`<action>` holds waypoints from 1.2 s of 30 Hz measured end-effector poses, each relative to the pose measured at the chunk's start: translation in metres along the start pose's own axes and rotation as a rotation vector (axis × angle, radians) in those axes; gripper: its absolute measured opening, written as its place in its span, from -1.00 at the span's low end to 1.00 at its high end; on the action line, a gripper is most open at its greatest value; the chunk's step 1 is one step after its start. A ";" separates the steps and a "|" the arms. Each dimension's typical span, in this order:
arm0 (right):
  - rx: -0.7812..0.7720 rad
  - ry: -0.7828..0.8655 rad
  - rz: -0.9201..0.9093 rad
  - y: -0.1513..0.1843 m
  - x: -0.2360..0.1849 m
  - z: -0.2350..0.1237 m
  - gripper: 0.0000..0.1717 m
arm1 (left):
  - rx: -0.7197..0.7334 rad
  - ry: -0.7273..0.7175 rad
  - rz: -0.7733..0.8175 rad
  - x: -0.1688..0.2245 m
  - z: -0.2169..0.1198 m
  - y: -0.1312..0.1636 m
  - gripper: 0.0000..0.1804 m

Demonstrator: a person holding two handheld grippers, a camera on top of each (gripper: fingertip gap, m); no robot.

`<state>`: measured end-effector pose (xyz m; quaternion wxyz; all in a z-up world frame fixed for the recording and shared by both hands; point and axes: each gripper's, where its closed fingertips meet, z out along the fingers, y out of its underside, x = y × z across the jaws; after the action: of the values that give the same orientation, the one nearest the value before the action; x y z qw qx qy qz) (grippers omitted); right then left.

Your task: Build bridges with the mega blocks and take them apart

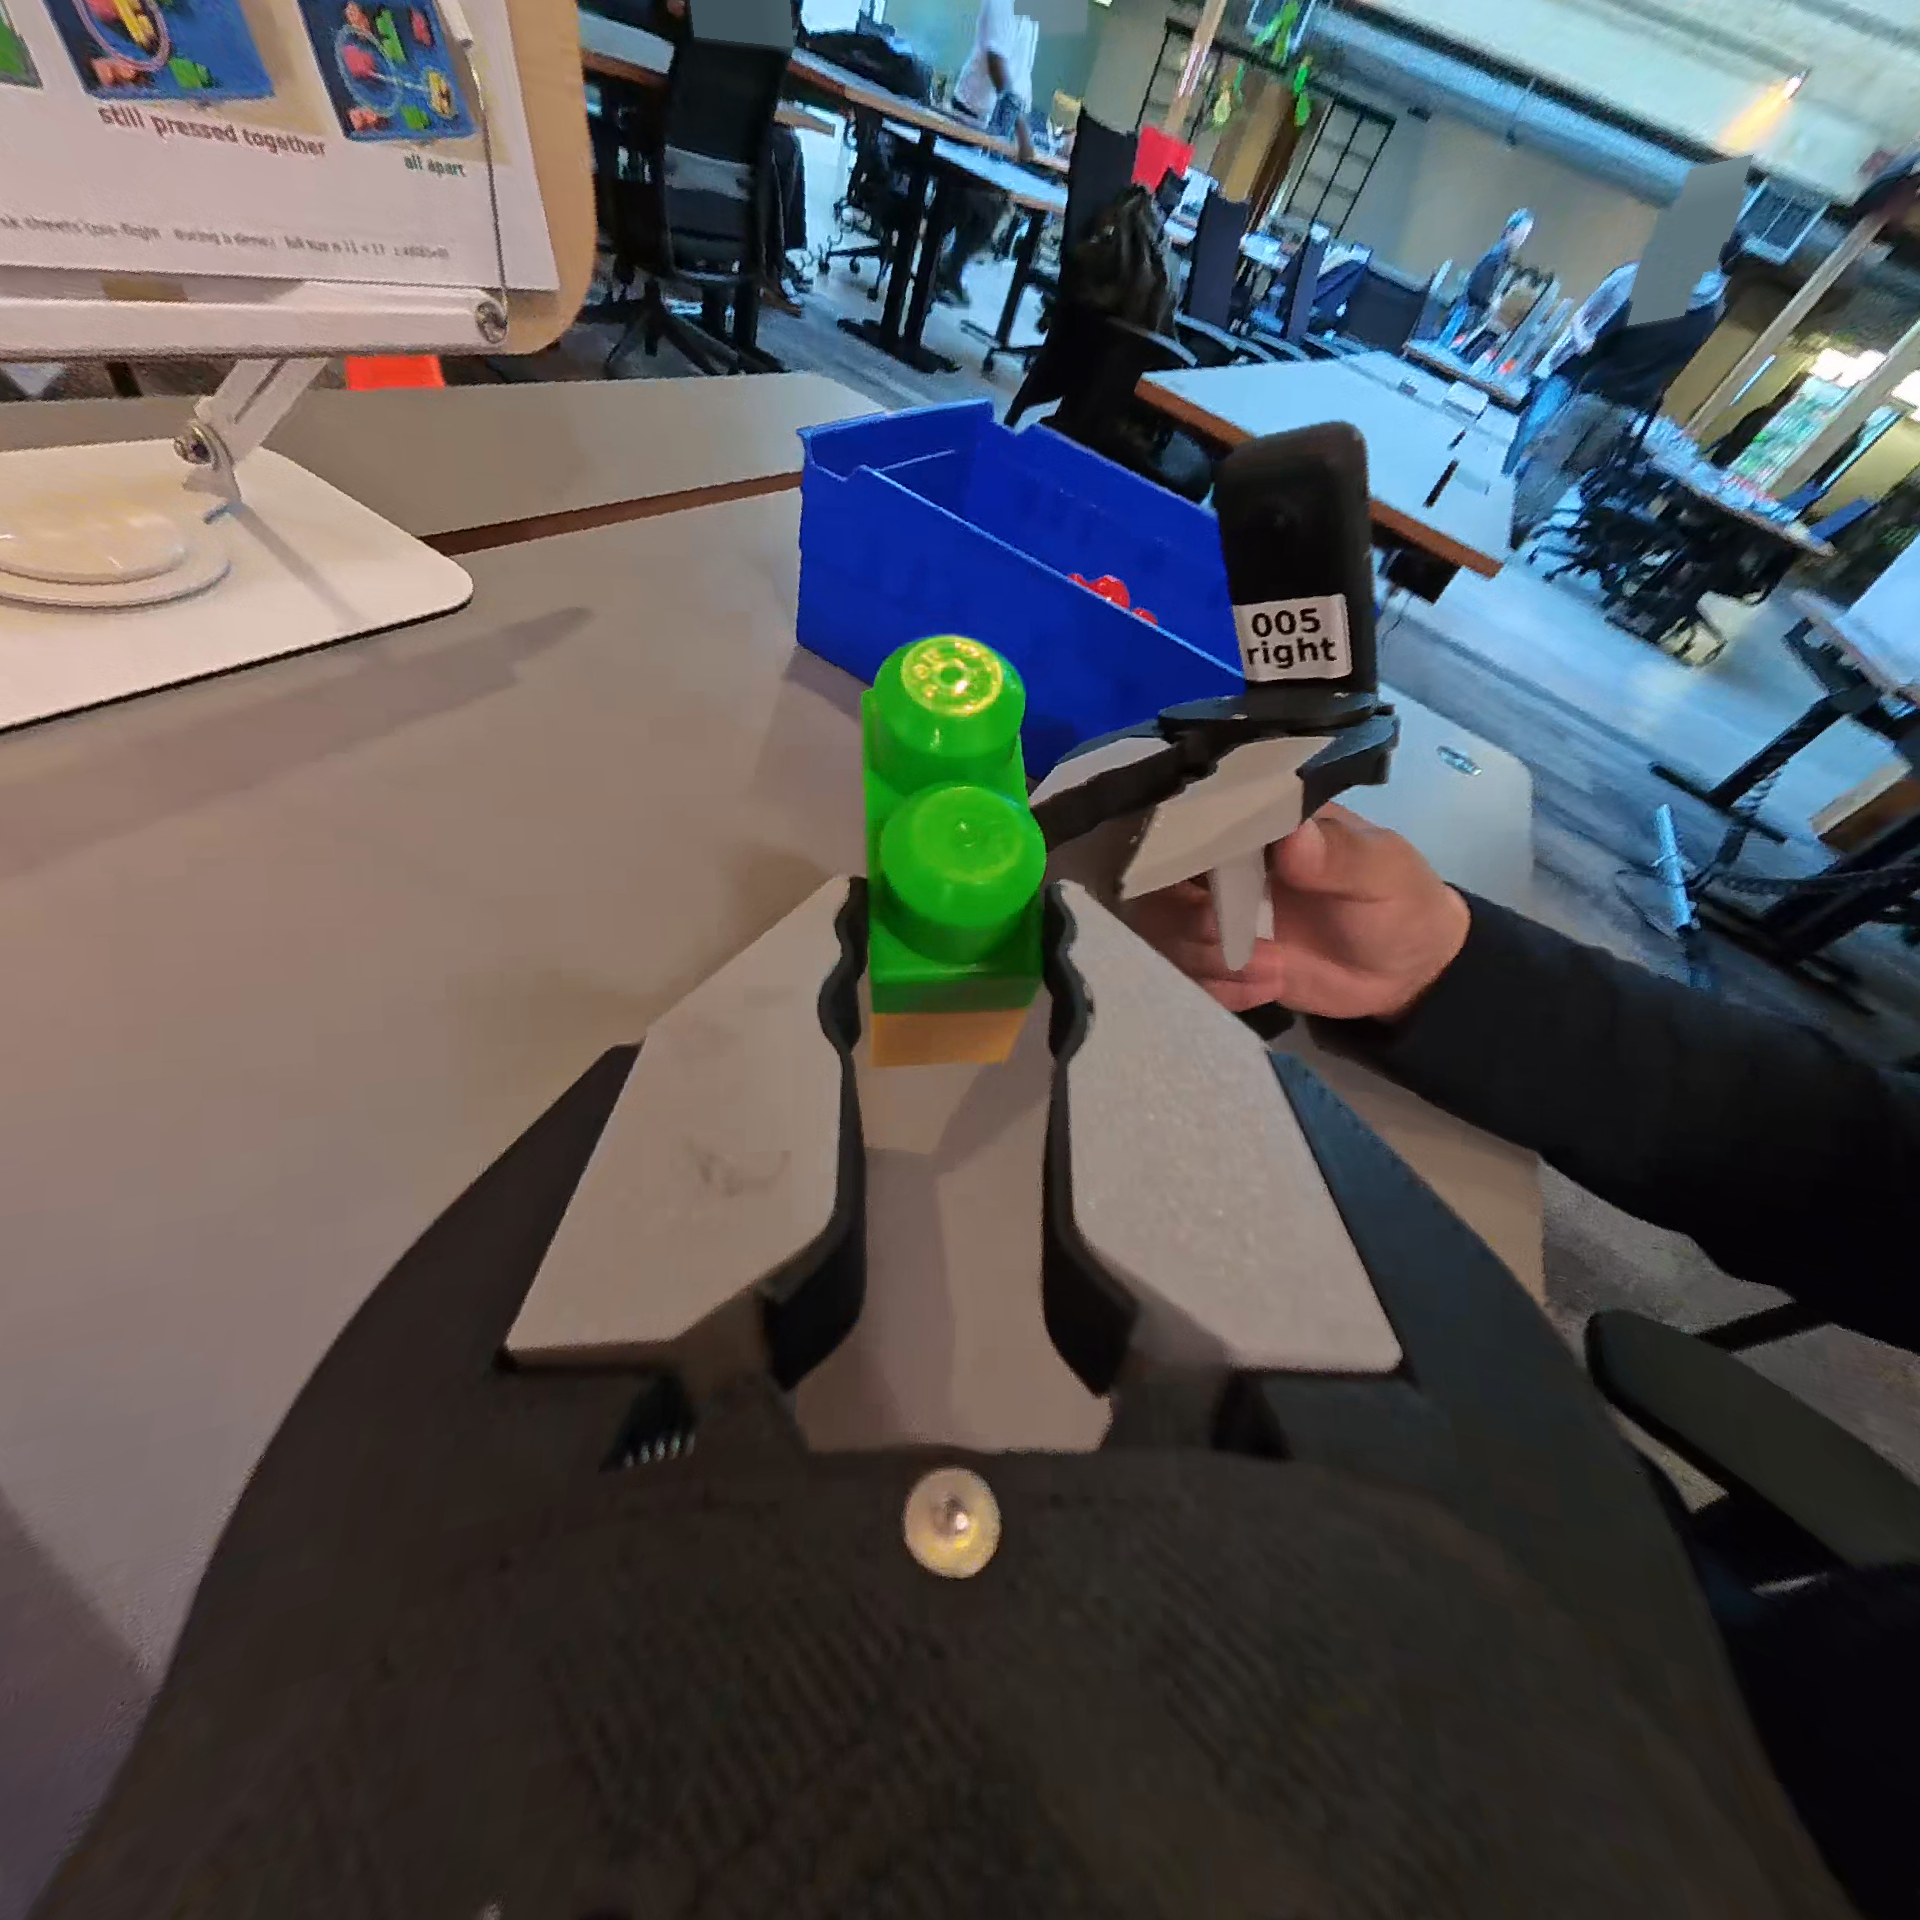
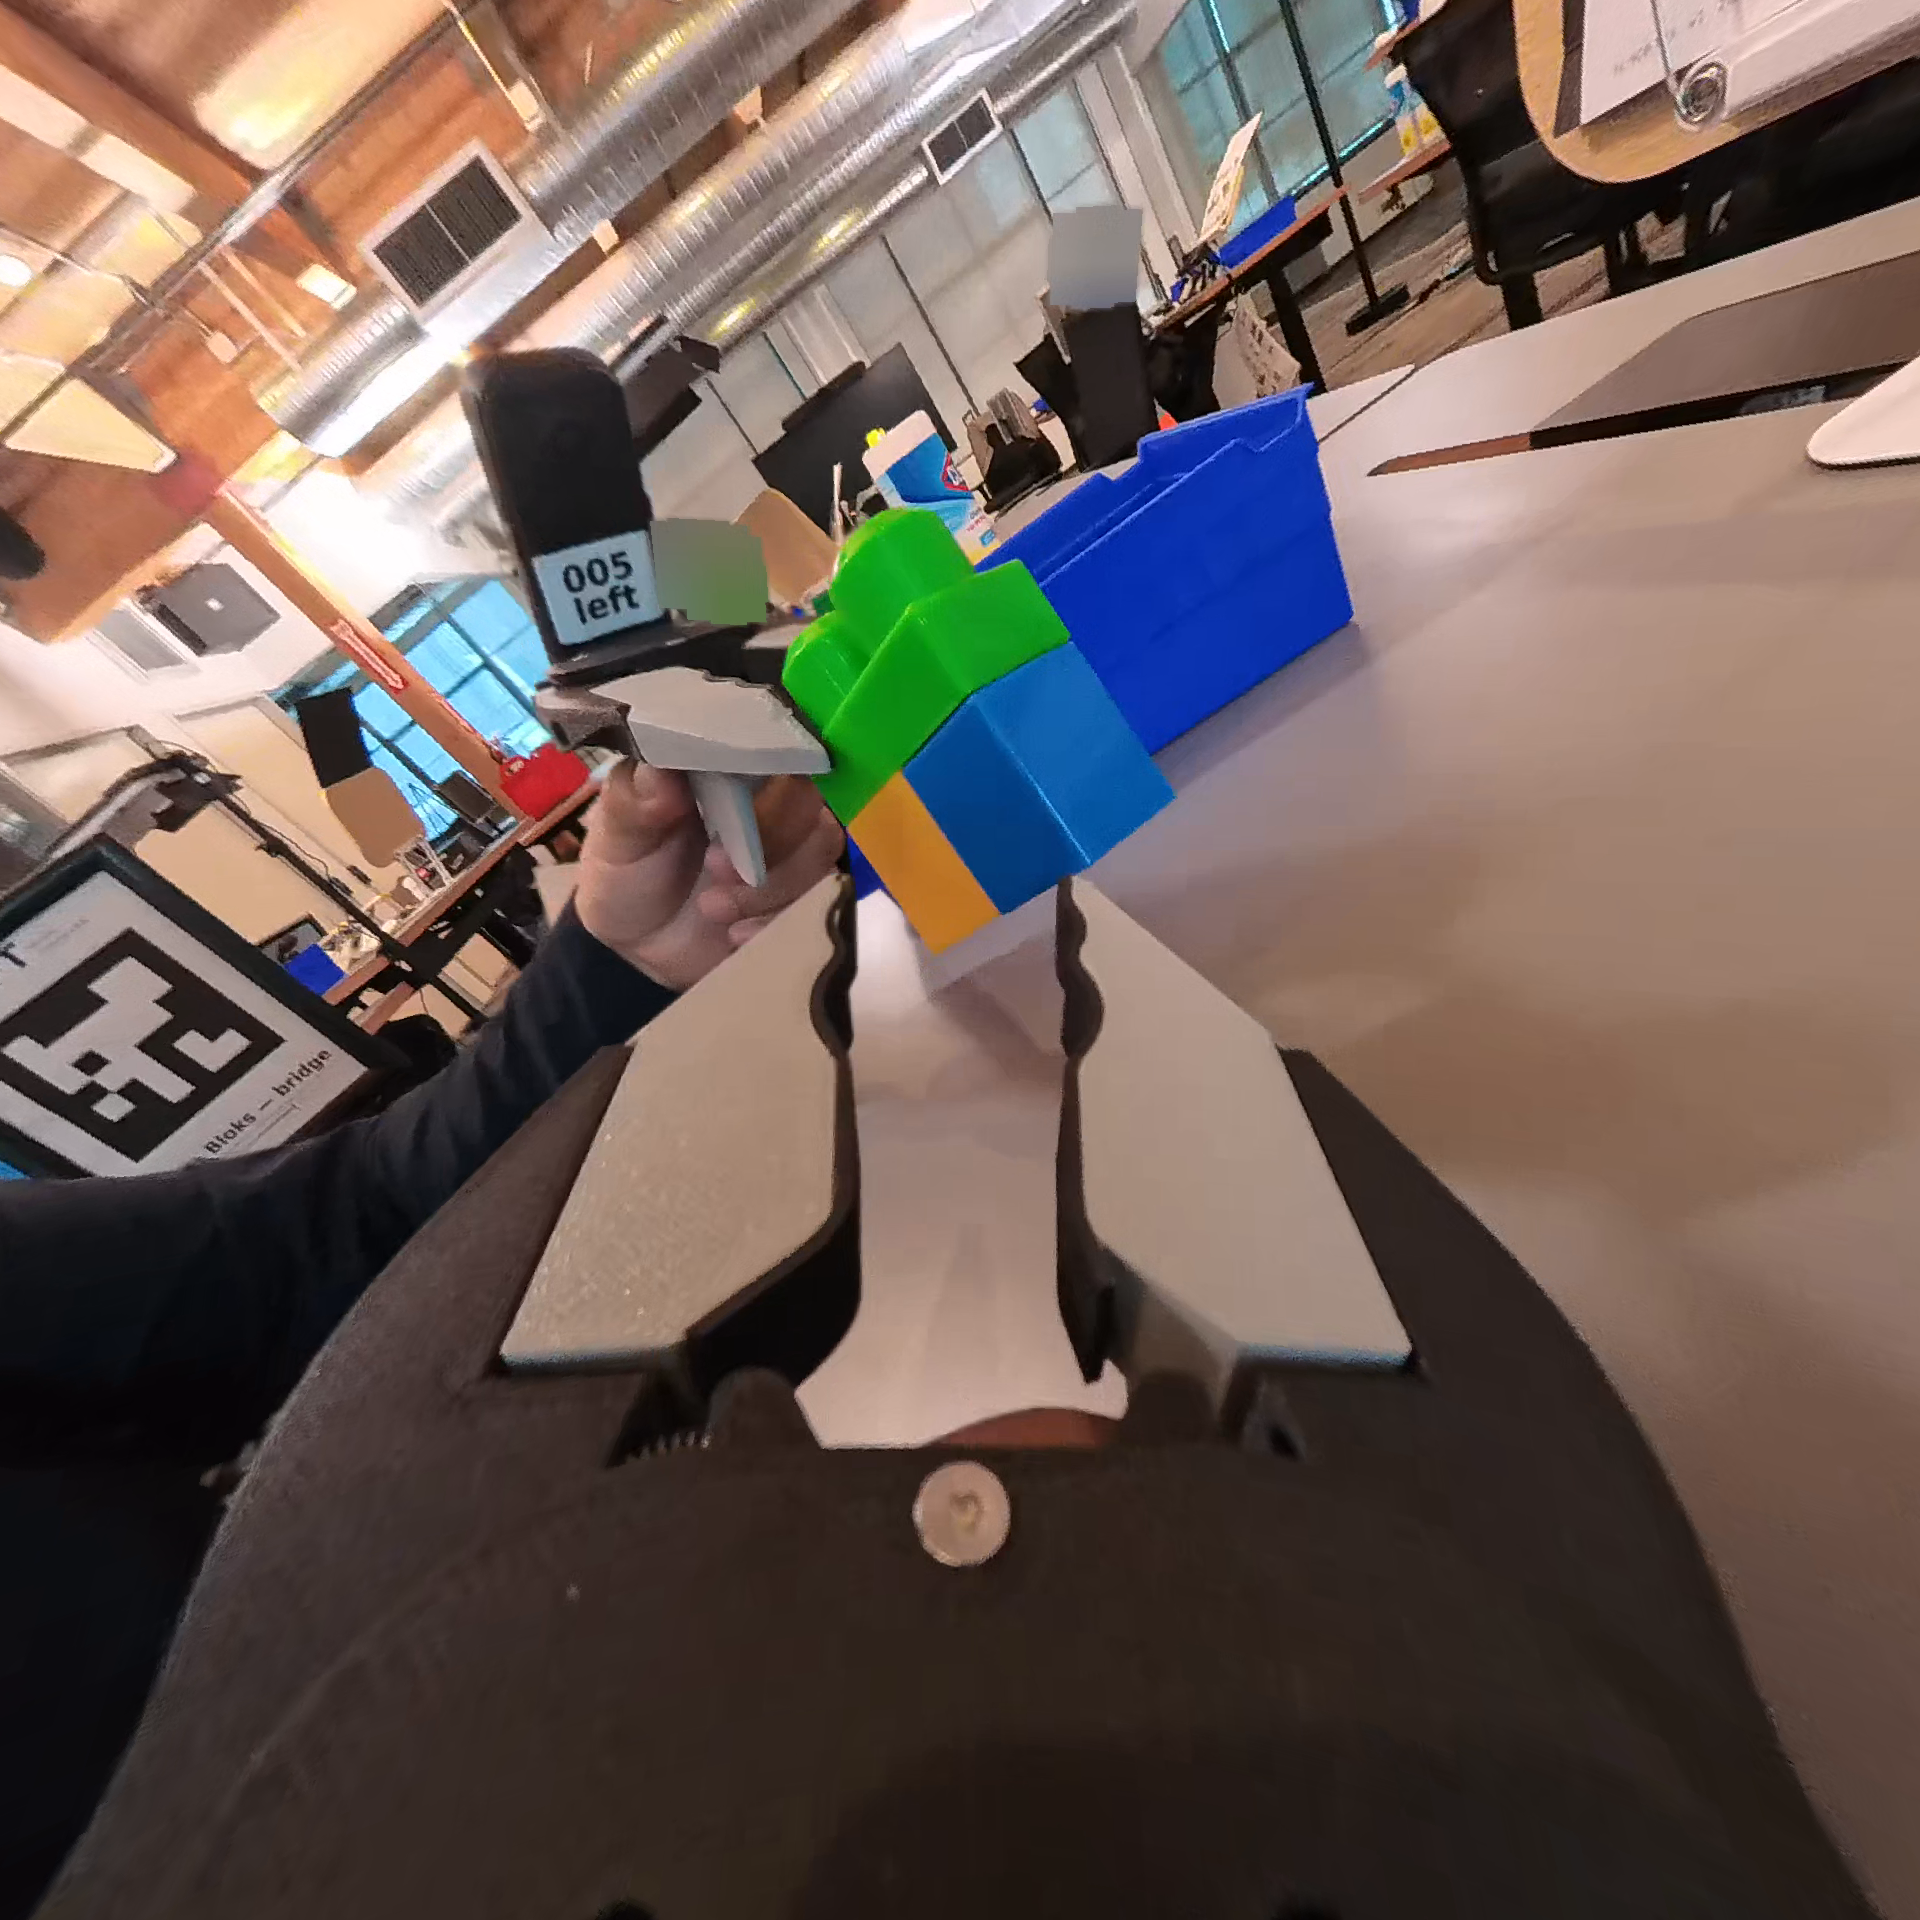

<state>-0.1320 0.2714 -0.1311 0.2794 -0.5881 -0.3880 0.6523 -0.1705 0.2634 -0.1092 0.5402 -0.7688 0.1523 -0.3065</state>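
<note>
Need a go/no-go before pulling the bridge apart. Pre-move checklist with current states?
1. Left hand-held gripper clamped on the green block: ok, pads press both sides.
2. Green block seated on the yellow block and blue block: ok.
3. Right hand-held gripper gripping the blue block: not ok, fingers open, short of it.
4. Assembly resting on the table: cannot tell.
5. Blue bin ready for blocks: ok, open behind.
</note>
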 end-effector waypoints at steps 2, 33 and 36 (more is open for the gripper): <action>-0.006 0.087 -0.037 0.000 0.011 -0.001 -0.59 | 0.036 0.005 -0.018 -0.004 -0.001 -0.003 -0.65; -0.080 -0.176 -0.131 0.011 -0.033 -0.006 -1.00 | -0.109 0.222 0.057 0.026 0.018 0.049 -0.61; -0.096 -0.209 -0.078 0.014 -0.035 -0.006 -0.98 | -0.114 0.178 0.174 0.024 0.016 0.050 -0.61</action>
<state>-0.1196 0.2356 -0.1235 0.2343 -0.5139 -0.4684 0.6794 -0.1367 0.2432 -0.1519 0.5046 -0.7519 0.2827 -0.3163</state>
